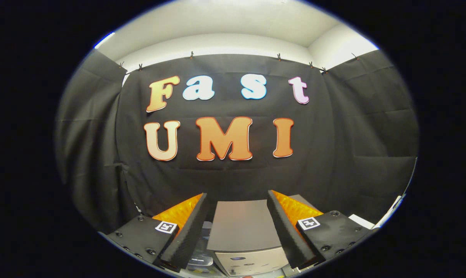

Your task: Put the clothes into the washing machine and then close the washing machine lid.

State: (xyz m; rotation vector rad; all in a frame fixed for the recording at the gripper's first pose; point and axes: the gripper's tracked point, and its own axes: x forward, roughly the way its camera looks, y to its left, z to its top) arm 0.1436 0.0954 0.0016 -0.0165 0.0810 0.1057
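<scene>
Walls: I face black cloth panels (333,146), clipped along the top.
Ceiling: plain white ceiling (225,19), evenly lit.

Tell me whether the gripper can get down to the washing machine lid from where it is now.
Probably yes. The gripper is open, its fingers spread with nothing between them, and the washing machine lid lies flat just ahead and below, with nothing standing on its grey top.

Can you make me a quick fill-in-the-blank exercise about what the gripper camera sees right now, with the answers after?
1. The gripper has its fingers spread ____, holding nothing.
2. The grey washing machine sits ____ the two fingers.
3. The washing machine's flat lid is ____.
4. Beyond the machine hangs a ____ cloth wall.

Answers: open; between; closed; black
</scene>
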